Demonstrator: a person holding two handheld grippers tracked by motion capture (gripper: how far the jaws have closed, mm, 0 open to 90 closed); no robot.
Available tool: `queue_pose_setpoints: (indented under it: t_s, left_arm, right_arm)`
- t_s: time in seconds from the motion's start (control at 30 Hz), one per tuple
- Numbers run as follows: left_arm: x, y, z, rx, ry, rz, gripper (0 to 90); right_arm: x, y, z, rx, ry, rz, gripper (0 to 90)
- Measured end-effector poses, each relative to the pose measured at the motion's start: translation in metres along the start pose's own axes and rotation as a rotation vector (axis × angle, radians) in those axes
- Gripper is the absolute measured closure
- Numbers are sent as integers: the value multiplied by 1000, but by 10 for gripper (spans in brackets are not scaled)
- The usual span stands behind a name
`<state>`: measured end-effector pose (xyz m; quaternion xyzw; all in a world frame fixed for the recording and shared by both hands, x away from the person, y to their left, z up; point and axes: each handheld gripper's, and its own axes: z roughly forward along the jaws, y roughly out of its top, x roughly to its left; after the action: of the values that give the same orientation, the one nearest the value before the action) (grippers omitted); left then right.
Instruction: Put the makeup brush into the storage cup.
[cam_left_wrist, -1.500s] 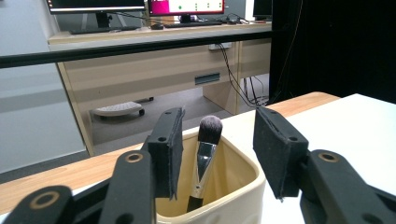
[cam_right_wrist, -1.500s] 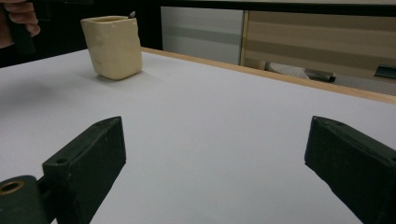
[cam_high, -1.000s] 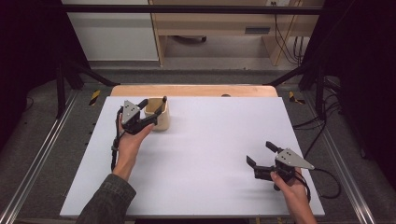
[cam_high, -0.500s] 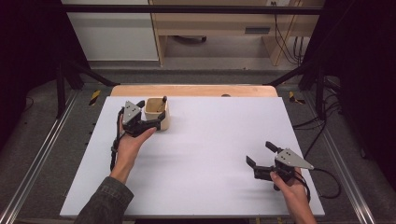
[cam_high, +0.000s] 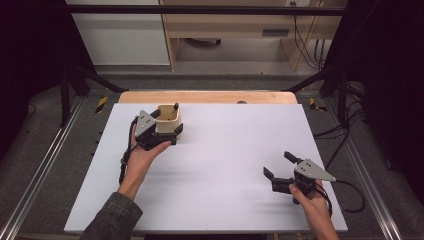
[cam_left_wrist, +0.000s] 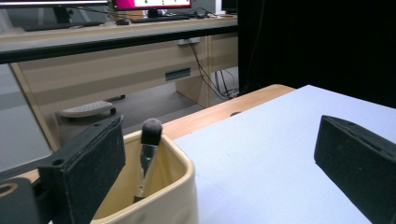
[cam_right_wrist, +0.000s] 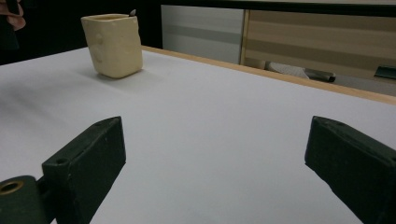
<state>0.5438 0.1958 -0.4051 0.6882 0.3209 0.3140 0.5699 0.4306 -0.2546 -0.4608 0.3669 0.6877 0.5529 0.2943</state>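
High view: left tongs (cam_high: 167, 131) stand wide apart at the cream cup (cam_high: 168, 119) near the far left of the white worktop (cam_high: 225, 165); their jaws have just been opening, with the cup's wall between them but unpressed. A brush (cam_left_wrist: 148, 156) leans inside the cup. Right tongs (cam_high: 280, 164) gape too, well apart, gripping nothing. Judgement: release looks done; back the left tongs off straight, without clipping the rim or tipping the cup.

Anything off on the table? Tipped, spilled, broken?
Nothing stands out. The cream cup stands upright with the brush leaning inside, handle down. The left gripper, jaws just opened, is around its near rim.
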Motion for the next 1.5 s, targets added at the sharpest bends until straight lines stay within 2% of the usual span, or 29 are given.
queue_pose_setpoints:
  t_s: [0.27,0.67,0.77,0.8,1.2,1.5]
  left_arm:
    - [-7,0,-3,-5,-65,16,13]
    - [-17,-5,-5,14,-116,42,13]
    - [-20,-6,-8,18,-136,57,12]
    - [-22,-7,-10,21,-147,75,12]
    - [-27,-16,-25,15,-175,76,12]
    - [-25,-26,-40,0,-161,64,13]
  right_arm:
    - [0,0,0,1,-1,-1,57]
    - [0,0,0,-1,0,-4,56]
    - [0,0,0,0,-1,-6,57]
    - [0,0,0,-3,0,-6,57]
    - [1,1,0,0,0,-8,57]
    - [1,0,1,6,1,-13,56]
